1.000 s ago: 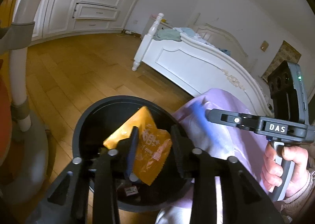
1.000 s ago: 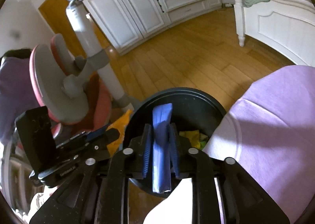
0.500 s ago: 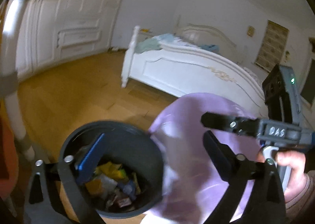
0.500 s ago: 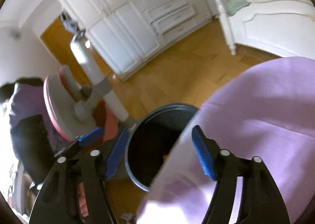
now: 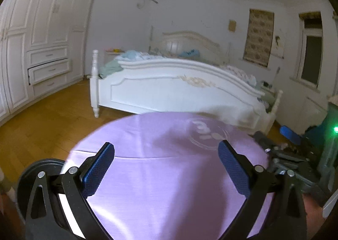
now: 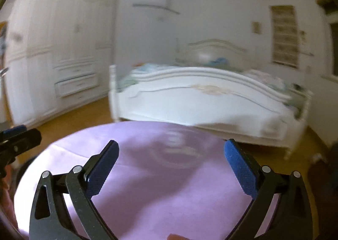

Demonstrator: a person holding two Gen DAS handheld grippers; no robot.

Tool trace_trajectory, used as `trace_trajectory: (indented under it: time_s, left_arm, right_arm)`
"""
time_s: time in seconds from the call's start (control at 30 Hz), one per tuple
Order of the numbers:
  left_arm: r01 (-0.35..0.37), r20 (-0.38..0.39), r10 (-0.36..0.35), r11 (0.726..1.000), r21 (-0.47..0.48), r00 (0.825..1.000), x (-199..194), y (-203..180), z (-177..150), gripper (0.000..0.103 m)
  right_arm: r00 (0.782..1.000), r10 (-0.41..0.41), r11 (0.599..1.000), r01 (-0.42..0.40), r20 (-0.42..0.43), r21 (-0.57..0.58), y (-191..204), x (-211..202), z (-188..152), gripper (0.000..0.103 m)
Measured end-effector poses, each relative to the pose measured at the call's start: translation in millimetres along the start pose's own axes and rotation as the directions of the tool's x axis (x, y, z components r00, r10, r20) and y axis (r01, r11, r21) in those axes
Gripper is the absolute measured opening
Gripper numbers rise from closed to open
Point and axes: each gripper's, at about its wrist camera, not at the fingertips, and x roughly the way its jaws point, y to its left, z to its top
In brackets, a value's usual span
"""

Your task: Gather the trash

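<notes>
My left gripper hangs open above the round purple table, with nothing between its blue pads. Only the rim of the black trash bin shows, at the lower left beside the table; its contents are hidden. In the right wrist view my right gripper is over the same purple table. Its jaws are opening wide and hold nothing. The left gripper's body pokes in at that view's left edge. A faint round mark shows on the tablecloth.
A white bed with clothes piled on it stands beyond the table. White wardrobes with one drawer ajar line the left wall. Wooden floor lies between them. Dark gear with a green light sits at the right edge.
Both grippers let go of their trash over the bin, the orange packet and the blue piece, and opened. They then swung right and up, from the bin to over the purple table.
</notes>
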Motion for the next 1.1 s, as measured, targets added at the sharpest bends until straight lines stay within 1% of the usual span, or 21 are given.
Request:
trace_trajectory:
  time_s: [0.03, 0.1, 0.17, 0.2, 0.23, 0.27, 0.33, 0.43, 0.53, 0.6, 0.77, 0.87, 1.0, 1.07, 1.1]
  left_arm:
    - [-0.005, -0.005, 0.005, 1.0, 0.012, 1.0, 5, -7, -1, 0.098]
    - [-0.025, -0.003, 0.025, 0.999, 0.042, 1.0, 17, -25, -4, 0.098]
    - [-0.051, 0.0, 0.051, 0.997, 0.059, 0.999, 29, -36, -8, 0.098]
    - [-0.049, -0.009, 0.05, 0.997, 0.064, 0.999, 35, -40, -10, 0.098]
    - [-0.036, -0.022, 0.038, 0.997, 0.069, 0.999, 40, -43, -12, 0.098]
    - [-0.033, -0.033, 0.035, 0.997, 0.071, 0.999, 43, -46, -15, 0.098]
    - [-0.037, -0.05, 0.041, 0.997, 0.074, 0.998, 48, -49, -19, 0.098]
    - [-0.035, -0.079, 0.041, 0.996, 0.086, 0.996, 53, -53, -24, 0.098]
    - [-0.034, -0.102, 0.043, 0.996, 0.083, 0.994, 56, -53, -29, 0.098]
    - [-0.038, -0.096, 0.045, 0.996, 0.076, 0.994, 55, -51, -29, 0.098]
    - [-0.048, -0.055, 0.052, 0.995, 0.083, 0.997, 49, -52, -29, 0.098]
    - [-0.045, -0.065, 0.051, 0.995, 0.09, 0.997, 49, -52, -28, 0.098]
    - [-0.104, -0.053, 0.11, 0.99, 0.099, 0.993, 43, -53, -27, 0.098]
    - [-0.127, -0.036, 0.131, 0.987, 0.098, 0.991, 38, -50, -27, 0.098]
    - [-0.126, -0.033, 0.13, 0.987, 0.098, 0.991, 37, -49, -27, 0.098]
  right_arm:
    - [0.999, -0.031, 0.999, 0.031, 0.013, 0.033, -14, -2, -4, 0.099]
    - [0.996, -0.085, 0.995, 0.084, 0.019, 0.054, -32, -2, -10, 0.099]
    - [0.99, -0.137, 0.99, 0.138, -0.03, 0.032, -42, 7, -16, 0.099]
    - [0.989, -0.141, 0.989, 0.143, -0.041, 0.035, -43, 10, -19, 0.099]
    - [0.989, -0.139, 0.989, 0.142, -0.054, 0.051, -46, 12, -20, 0.099]
    - [0.99, -0.135, 0.988, 0.138, -0.051, 0.063, -48, 11, -21, 0.099]
    - [0.993, -0.118, 0.987, 0.12, -0.025, 0.108, -52, 7, -23, 0.099]
    - [0.993, -0.122, 0.985, 0.122, -0.007, 0.122, -50, 0, -24, 0.099]
    - [0.992, -0.121, 0.984, 0.116, 0.029, 0.137, -52, -9, -26, 0.099]
    - [0.991, -0.123, 0.983, 0.115, 0.049, 0.142, -52, -15, -27, 0.099]
    - [0.99, -0.127, 0.983, 0.117, 0.063, 0.138, -46, -23, -27, 0.099]
    - [0.989, -0.129, 0.984, 0.119, 0.068, 0.135, -47, -21, -23, 0.099]
    - [0.99, -0.126, 0.984, 0.116, 0.069, 0.136, -49, -19, -22, 0.099]
    - [0.99, -0.126, 0.984, 0.115, 0.07, 0.135, -47, -20, -22, 0.099]
    - [0.989, -0.126, 0.984, 0.116, 0.071, 0.134, -47, -20, -22, 0.099]
